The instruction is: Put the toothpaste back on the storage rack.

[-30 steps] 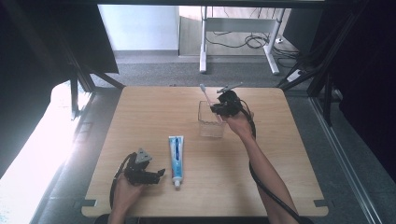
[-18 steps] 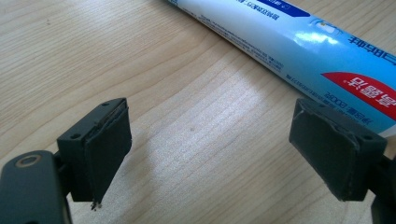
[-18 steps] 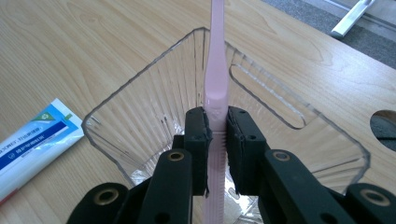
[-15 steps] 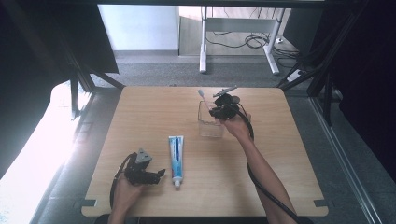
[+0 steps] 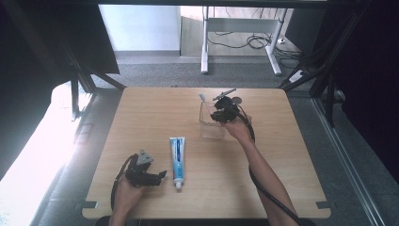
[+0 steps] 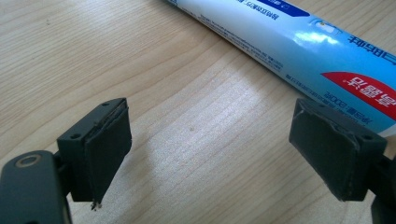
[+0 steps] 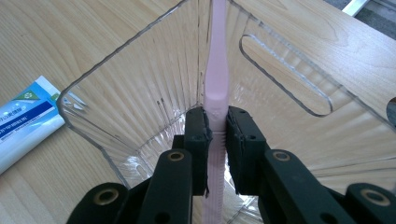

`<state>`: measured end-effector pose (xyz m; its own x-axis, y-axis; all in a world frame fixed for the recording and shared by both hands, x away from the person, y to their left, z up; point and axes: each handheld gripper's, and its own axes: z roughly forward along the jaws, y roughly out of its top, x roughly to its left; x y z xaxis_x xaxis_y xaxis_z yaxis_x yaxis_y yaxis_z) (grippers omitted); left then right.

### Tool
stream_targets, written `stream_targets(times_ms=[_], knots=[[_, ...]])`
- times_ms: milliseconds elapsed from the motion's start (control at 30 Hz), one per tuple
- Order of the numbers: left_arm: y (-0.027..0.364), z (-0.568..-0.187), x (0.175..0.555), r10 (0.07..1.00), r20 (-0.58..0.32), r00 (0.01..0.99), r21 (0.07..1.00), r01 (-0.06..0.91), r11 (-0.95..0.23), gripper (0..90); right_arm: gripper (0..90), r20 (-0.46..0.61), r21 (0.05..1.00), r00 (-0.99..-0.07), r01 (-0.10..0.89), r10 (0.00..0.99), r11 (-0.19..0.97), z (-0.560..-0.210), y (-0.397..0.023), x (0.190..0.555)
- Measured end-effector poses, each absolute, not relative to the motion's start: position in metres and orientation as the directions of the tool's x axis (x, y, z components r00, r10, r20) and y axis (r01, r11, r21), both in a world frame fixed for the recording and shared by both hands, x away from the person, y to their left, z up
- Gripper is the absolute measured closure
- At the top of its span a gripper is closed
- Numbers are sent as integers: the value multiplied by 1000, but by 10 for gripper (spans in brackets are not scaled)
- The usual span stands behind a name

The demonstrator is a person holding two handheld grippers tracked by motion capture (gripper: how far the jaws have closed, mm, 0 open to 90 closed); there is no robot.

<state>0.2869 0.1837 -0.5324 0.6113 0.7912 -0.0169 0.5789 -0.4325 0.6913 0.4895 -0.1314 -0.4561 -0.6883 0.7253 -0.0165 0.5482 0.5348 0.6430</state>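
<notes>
Your right gripper (image 7: 216, 140) is squeezed tight on a pink toothbrush (image 7: 217, 60), and it holds the brush inside the clear plastic box (image 5: 212, 128) at the far side of the wooden table (image 5: 282, 169). Your left gripper (image 6: 210, 154) sits low near you with its jaws wide apart and nothing between them. One jaw is just beside the toothpaste tube (image 5: 177, 155), which lies flat on the table, well apart from the box.

Pink toothbrush (image 7: 217, 88) — clamped at handle, reaching down into clear ribbed container (image 7: 140, 84) on table.
</notes>
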Motion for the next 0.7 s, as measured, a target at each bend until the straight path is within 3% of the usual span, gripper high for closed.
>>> stream_targets(times_ms=[700], knots=[[183, -532, 287, 788, -11, 615, 687, 578, -441, 132, 767, -23, 591, -705, 562, 709, 579, -460, -133, 492]])
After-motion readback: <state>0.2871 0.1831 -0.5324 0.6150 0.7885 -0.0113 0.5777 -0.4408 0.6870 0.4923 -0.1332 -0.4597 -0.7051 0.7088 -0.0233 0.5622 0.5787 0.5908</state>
